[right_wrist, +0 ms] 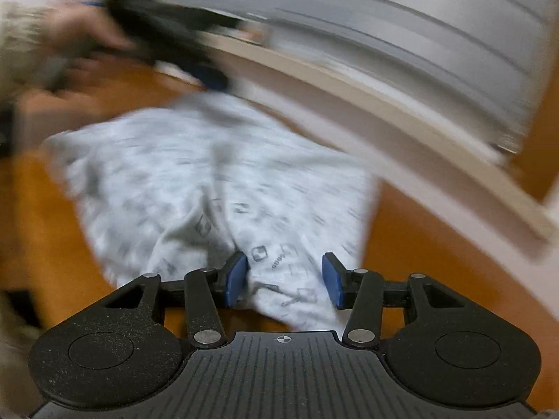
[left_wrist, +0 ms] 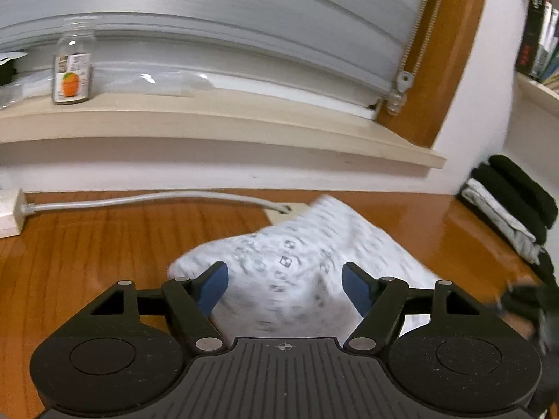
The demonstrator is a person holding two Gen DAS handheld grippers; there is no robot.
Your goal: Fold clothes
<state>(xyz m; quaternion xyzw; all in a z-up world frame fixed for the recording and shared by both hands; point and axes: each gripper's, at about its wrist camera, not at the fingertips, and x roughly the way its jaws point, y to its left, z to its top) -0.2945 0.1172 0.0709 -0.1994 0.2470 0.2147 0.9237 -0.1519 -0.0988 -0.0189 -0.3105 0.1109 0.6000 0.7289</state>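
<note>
A white patterned garment (left_wrist: 297,262) lies bunched on the wooden bench (left_wrist: 87,244), in front of both grippers and below the window ledge (left_wrist: 209,122). The left gripper (left_wrist: 284,284) has its fingers (left_wrist: 213,286) spread wide, with cloth showing between them but neither pad pressing on it. The right gripper (right_wrist: 284,279) stands about half open over a raised fold of the same garment; its left pad looks to brush the cloth, though motion blur makes contact hard to judge, and nothing is pinched. A stack of dark and grey folded clothes (left_wrist: 506,209) sits at the far right of the bench.

The step in hand looks like a pause between folds, with both grippers free of the cloth. Next, each one probably needs to find an edge or corner, close on it, and draw the garment flat before folding it over.
</note>
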